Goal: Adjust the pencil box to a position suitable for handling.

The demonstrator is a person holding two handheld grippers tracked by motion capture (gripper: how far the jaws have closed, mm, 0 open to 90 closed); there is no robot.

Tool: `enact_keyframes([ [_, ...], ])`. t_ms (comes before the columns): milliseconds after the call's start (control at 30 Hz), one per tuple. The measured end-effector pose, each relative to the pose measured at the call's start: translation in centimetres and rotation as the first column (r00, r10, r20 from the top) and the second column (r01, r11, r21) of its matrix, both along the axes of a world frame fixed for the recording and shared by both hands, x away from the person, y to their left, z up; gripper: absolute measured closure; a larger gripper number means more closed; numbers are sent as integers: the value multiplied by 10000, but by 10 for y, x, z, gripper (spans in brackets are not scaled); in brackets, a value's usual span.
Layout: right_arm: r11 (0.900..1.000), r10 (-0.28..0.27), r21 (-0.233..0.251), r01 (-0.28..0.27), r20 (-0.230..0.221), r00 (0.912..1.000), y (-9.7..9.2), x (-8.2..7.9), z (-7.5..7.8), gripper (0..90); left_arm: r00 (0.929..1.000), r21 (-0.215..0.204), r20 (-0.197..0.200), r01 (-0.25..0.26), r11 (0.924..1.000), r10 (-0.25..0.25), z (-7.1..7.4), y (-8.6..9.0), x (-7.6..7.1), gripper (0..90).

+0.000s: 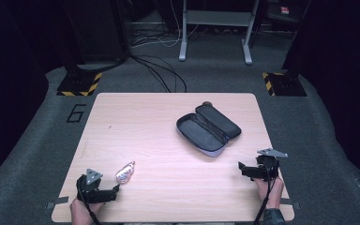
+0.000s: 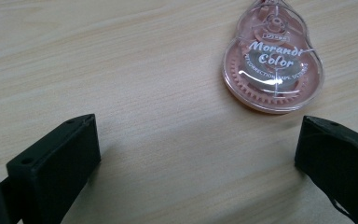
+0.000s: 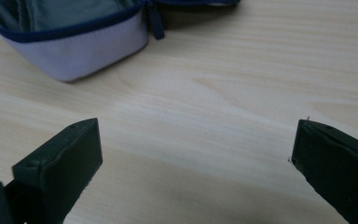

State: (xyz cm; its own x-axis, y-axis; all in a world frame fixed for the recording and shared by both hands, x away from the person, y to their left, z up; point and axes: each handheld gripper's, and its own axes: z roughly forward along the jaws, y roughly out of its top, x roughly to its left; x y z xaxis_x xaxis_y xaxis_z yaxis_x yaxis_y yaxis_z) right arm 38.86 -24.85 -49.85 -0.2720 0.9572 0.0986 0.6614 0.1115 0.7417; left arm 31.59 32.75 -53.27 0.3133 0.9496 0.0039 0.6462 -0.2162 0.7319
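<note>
A clear pink correction tape dispenser (image 1: pixel 125 172) (image 2: pixel 273 65) lies flat on the wooden table (image 1: pixel 168 140), lettered "Morandi Color". My left gripper (image 1: pixel 114 191) (image 2: pixel 196 154) stands open just short of it near the front left corner, nothing between its jaws. An unzipped pencil case (image 1: pixel 208 129) (image 3: pixel 70 37) lies open at the table's middle right, dark inside with pale outer walls and a blue zip. My right gripper (image 1: pixel 242 168) (image 3: pixel 196 154) is open over bare wood near the front right, pointing toward the case's near end.
A small dark round thing (image 1: pixel 207 103) peeks out behind the case's far end. Beyond the table are grey floor, loose cables (image 1: pixel 161 70), white frame legs (image 1: pixel 183 47) and hazard-striped stand bases (image 1: pixel 77 84).
</note>
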Motion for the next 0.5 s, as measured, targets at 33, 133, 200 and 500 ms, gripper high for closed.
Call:
enact_keyframes([
  [33, 10000, -3, 73, 4, -47, 10000, 2, 3, 2, 11, 10000, 4, 0, 4, 10000, -4, 0, 0, 0, 0],
  [133, 9996, 37, 288, -37, 4, 10000, 9, 12, 7, 13, 10000, 2, -2, 5, 10000, -5, 0, 0, 0, 0],
  [200, 9993, 57, 375, -54, -86, 9999, 14, 18, 10, 13, 10000, -4, 4, 0, 10000, 0, 0, 0, 0, 0],
  [500, 9991, 423, 42, -422, -308, 9986, 44, 46, 26, 20, 10000, 13, -18, 42, 10000, -42, 0, -1, 1, 0],
])
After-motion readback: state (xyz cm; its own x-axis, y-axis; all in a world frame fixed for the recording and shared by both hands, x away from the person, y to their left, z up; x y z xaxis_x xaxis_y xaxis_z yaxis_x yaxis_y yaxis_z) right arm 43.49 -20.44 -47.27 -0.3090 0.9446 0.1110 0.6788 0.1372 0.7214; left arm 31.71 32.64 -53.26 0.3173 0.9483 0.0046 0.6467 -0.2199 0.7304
